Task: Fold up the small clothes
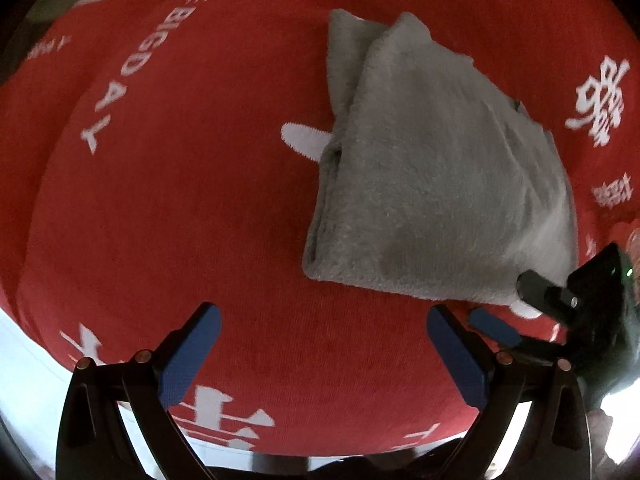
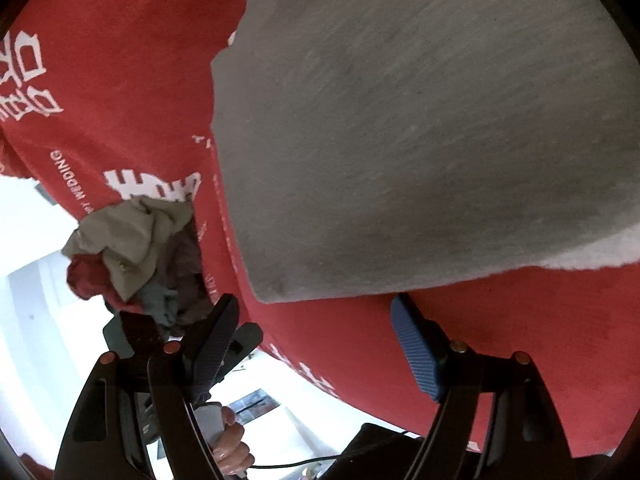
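Nearest in the left wrist view, the left gripper (image 1: 322, 354) points steeply down at a red cloth (image 1: 200, 208) printed with white lettering. Its two blue-padded fingers (image 1: 188, 356) stand wide apart with nothing between them, only bare red fabric below. The surface under the cloth is covered, so what kind it is cannot be told.

Just beyond the fingers lies a grey fleecy garment (image 1: 432, 168), folded into a thick, roughly rectangular stack. Its near edge sits a little past the fingertips, not touching them. A small white tab (image 1: 304, 140) pokes out from the stack's left side. At the lower right corner of the garment, the right gripper (image 1: 560, 312) shows as a dark body with one blue pad beside the fabric's edge.

In the right wrist view, the right gripper (image 2: 316, 340) is also spread wide, its fingers (image 2: 416, 352) empty, hovering over the red cloth (image 2: 120, 100) just short of the garment's near edge. The grey garment (image 2: 420, 128) fills most of the view beyond. To the left, at the cloth's edge, sits a crumpled heap of clothes (image 2: 140, 256) in khaki, dark red and teal. Below, a person's hand (image 2: 232, 444) grips a handle.
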`<state>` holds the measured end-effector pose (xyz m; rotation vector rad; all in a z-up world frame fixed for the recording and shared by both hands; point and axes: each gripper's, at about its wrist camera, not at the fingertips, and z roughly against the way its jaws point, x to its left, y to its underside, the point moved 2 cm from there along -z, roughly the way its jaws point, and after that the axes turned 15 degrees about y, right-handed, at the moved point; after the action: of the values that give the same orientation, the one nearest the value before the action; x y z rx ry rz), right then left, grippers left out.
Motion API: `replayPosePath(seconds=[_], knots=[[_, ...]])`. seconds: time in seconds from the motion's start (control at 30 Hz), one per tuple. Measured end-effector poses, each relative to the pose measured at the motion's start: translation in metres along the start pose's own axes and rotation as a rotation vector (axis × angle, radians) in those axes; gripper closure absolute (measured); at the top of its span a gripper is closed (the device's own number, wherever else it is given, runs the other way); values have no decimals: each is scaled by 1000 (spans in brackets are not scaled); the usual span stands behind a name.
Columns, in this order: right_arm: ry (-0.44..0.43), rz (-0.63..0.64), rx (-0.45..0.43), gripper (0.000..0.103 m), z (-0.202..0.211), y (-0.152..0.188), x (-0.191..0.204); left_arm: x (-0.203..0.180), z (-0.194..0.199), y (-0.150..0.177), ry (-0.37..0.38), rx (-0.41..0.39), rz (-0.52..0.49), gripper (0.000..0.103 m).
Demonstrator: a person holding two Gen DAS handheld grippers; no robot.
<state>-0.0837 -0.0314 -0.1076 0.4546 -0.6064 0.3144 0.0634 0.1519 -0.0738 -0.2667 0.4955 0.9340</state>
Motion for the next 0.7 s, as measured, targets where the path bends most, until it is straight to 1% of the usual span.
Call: replayPosePath(seconds=[0.1,0.2,0.27,0.33,0.37,0.4,0.43,0.47,0.5,0.63,0.7], knots=[[-4,1,-14,24,-2,0,0,7,-1,5,78,-9,54,0],[-26,-48,-39,27,-2,-5,-5,12,-5,11,162,0,99,0],[-35,-90,-54,33,-2,-8,-8,10,-8,15,208,-2,116,0],[-45,-125,-52,46,-5,-11,-11,8,-11,17,236,-3,122,0],[-52,-136,-47,52,-7,-12,-12,6,-14,17,246,-5,122,0],[-39,-148,-42,66,-10,-14,-13,4,-17,16,262,-7,125,0],[-31,-153,-41,85,-12,-15,-13,3,-20,15,274,-9,131,0],[-35,-158,-46,91,-13,-18,-13,0,-24,13,289,-11,139,0],[-48,-158,-55,92,-11,-19,-13,-2,-27,11,306,-17,151,0],[-157,-103,-99,93,13,-24,5,-17,-34,-5,406,-70,183,0],[-175,-64,-114,93,28,-27,14,-22,-34,-14,457,-102,204,0]])
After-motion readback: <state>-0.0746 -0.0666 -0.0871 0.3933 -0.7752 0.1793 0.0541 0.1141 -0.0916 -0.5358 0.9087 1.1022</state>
